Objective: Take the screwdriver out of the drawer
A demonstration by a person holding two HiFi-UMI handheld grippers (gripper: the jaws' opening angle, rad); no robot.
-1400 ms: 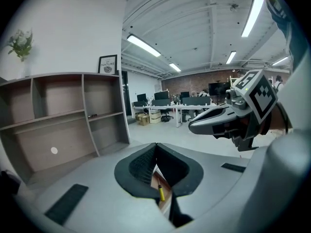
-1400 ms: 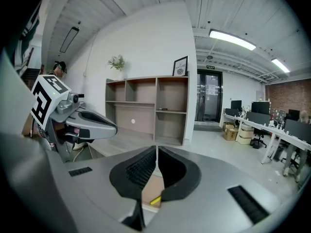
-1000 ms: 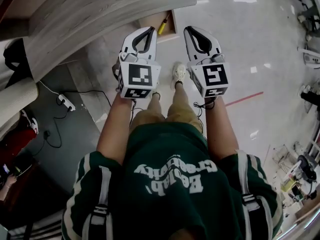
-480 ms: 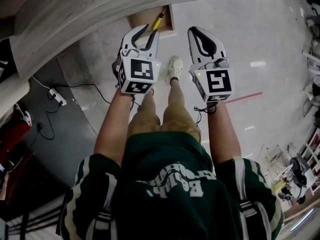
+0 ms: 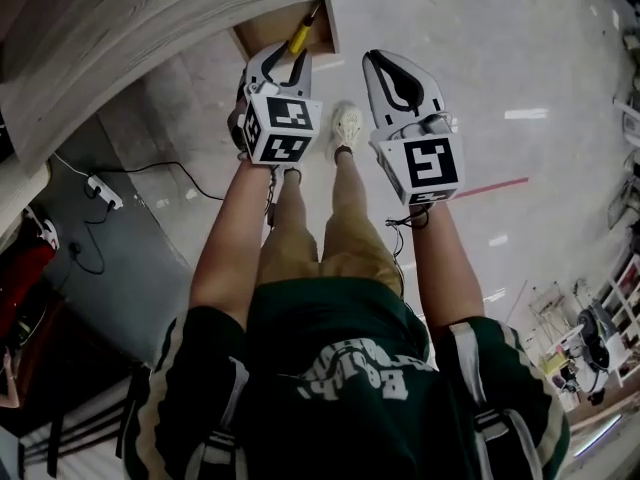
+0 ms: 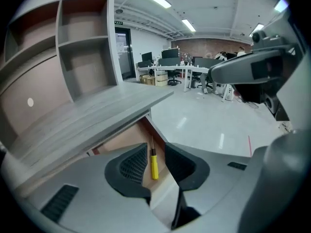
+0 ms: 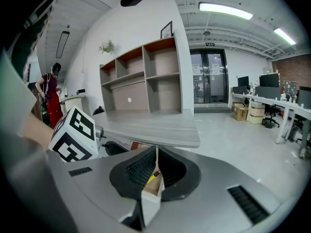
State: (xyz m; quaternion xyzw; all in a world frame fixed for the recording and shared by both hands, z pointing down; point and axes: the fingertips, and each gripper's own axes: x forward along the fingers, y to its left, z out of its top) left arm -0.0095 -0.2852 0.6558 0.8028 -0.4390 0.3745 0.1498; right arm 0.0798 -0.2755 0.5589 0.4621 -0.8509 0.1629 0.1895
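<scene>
The left claw (image 6: 155, 148) has its jaws opening wide and grips nothing. The yellow-handled screwdriver (image 6: 154, 168) shows through the gap, lying below in the open brown wooden drawer (image 6: 127, 140) under the grey wood-grain surface (image 6: 97, 115). The right claw (image 7: 156, 152) is closed and empty.

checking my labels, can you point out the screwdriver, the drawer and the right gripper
screwdriver (image 6: 154, 166), left gripper view, yellow handle
drawer (image 5: 262, 32), head view, bare wooden floor
right gripper (image 5: 375, 60), head view, midway between its fingertips
</scene>
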